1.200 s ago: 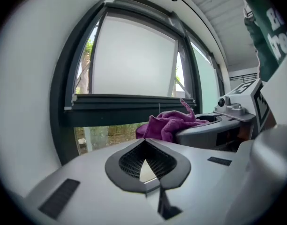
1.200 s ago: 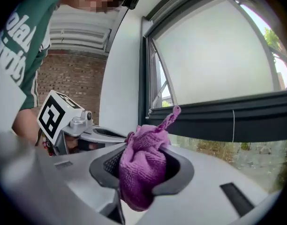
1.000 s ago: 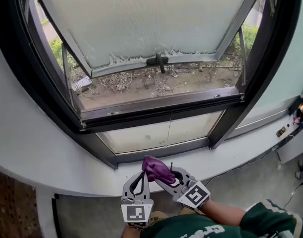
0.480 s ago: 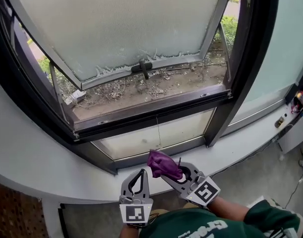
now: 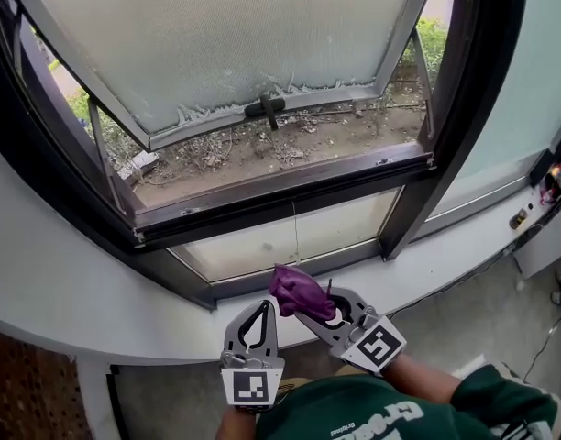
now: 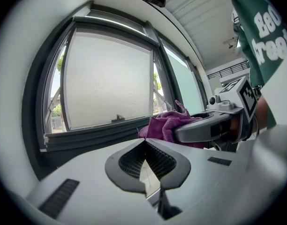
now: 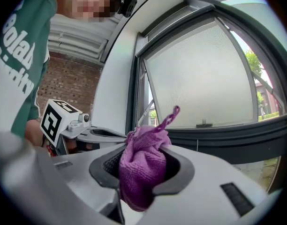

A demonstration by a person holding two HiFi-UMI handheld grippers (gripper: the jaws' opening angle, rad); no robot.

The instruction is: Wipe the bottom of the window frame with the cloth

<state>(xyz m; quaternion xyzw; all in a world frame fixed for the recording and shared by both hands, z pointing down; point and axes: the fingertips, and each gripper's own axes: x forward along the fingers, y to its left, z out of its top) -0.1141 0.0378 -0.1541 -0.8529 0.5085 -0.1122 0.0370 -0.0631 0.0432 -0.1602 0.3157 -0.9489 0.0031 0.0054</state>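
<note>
A bunched purple cloth (image 5: 301, 293) (image 7: 142, 170) is pinched in my right gripper (image 5: 303, 302) (image 7: 144, 175), which is shut on it over the white sill (image 5: 97, 310). From the left gripper view the same cloth (image 6: 168, 127) shows to the right, beside that gripper's arm. My left gripper (image 5: 261, 311) (image 6: 145, 143) hangs just left of it, shut with nothing between its jaws. The dark bottom rail of the window frame (image 5: 280, 200) runs across well beyond both grippers. Above it the frosted sash (image 5: 225, 44) is swung outward.
Outside, below the open sash, lie dry twigs and dirt on a ledge (image 5: 262, 149). A dark upright mullion (image 5: 445, 126) stands at the right. Fixed frosted panes (image 5: 262, 246) sit under the rail. Cables and small devices (image 5: 537, 200) lie along the sill's far right.
Both grippers stay together near the sill's near edge. The right one, with the cloth, drifted slightly right and then back; the view tilted a little.
</note>
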